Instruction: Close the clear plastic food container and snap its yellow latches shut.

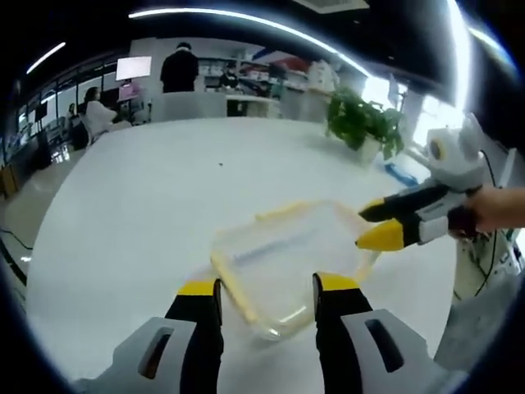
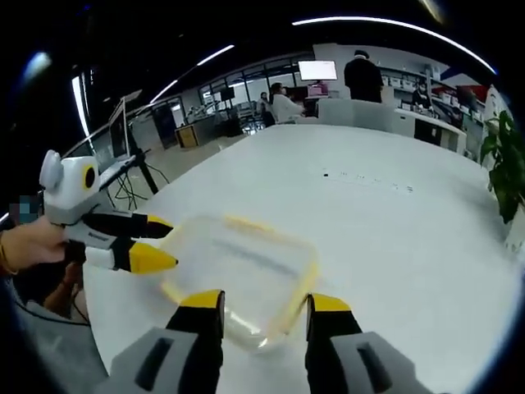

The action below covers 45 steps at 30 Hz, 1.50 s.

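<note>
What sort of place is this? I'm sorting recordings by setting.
Probably an open-plan office or lab: a large white table holds the clear container, people sit at desks beyond it under a wall screen, with long ceiling light strips and a potted plant.

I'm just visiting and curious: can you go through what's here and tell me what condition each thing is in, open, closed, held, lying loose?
Clear plastic food container: lying flat on the white table, lid apparently on it, held by neither gripper.
Yellow latches: too blurred to tell whether snapped shut.
Left gripper: jaws open, just short of the container's near edge.
Right gripper: jaws open, at the container's other side.
Potted plant: upright at the table's far edge.
</note>
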{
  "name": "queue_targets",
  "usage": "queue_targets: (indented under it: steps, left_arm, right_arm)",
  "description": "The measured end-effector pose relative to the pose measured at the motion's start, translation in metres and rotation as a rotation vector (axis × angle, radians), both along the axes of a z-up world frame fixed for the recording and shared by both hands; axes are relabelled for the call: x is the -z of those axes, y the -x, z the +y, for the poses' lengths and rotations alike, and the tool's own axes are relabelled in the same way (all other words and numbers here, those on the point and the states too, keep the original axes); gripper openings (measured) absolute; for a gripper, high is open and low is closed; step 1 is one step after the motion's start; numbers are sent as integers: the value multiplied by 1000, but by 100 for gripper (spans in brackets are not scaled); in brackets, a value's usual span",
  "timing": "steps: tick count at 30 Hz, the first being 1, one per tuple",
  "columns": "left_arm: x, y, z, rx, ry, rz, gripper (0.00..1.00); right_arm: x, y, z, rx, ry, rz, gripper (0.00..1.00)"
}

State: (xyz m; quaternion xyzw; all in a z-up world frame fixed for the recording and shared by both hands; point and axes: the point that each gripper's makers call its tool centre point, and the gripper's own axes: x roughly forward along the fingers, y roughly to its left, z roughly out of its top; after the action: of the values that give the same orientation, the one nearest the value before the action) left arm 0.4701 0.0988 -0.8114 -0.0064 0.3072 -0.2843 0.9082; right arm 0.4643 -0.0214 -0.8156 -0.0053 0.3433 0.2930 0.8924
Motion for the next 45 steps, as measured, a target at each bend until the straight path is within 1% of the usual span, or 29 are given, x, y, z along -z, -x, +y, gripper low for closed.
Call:
queue_targets:
  steps: [13,18,23,27,29,30,34,38,40,41,42,43,44,45]
  left_arm:
    - [0,-45,5,-13,11,-25,41]
    - [1,-55,6,-34,22,-42,41]
    - [0,-60,7,-39,30,-50,41]
    - [0,-61,7,-36,32,-47,41]
    - [0,-62,8,-49,38,-48,41]
    - [0,-62,8,-51,41,-46,41]
    - [0,-63,8,-51,49,-39,42]
    - [1,-63,8,-51,54,-33,42]
    - [0,-64,8,-47,47,-41,42]
    - [-1,-63,8,-50,46,-40,42]
    - [-2,-61,8,-54,48,-36,43]
    - [-3,-60,9,-55,49,-38,45]
    - [-5,-58,10,-62,57,-35,47]
    - [-6,-57,11,-66,60,-34,48]
  right_arm:
    - [0,-43,4,19,-5,-8,36]
    - [0,-52,5,24,-1,3,37]
    - [1,-56,5,29,-12,-14,37]
    - [1,-58,6,34,-15,-9,37]
    - [0,-60,6,33,-26,-48,38]
    - [0,-60,6,20,-18,-67,38]
    - [-4,-61,8,-8,36,-103,39]
    - [-3,-62,11,-7,27,-93,43]
    - [-3,-62,10,-10,32,-89,44]
    - [-3,-61,8,-11,49,-91,45]
    - [-6,-62,4,-7,79,-116,47]
    - [-9,-62,3,-4,68,-127,47]
    - [-15,-62,4,17,24,-134,47]
    - [-18,-61,5,26,-11,-121,47]
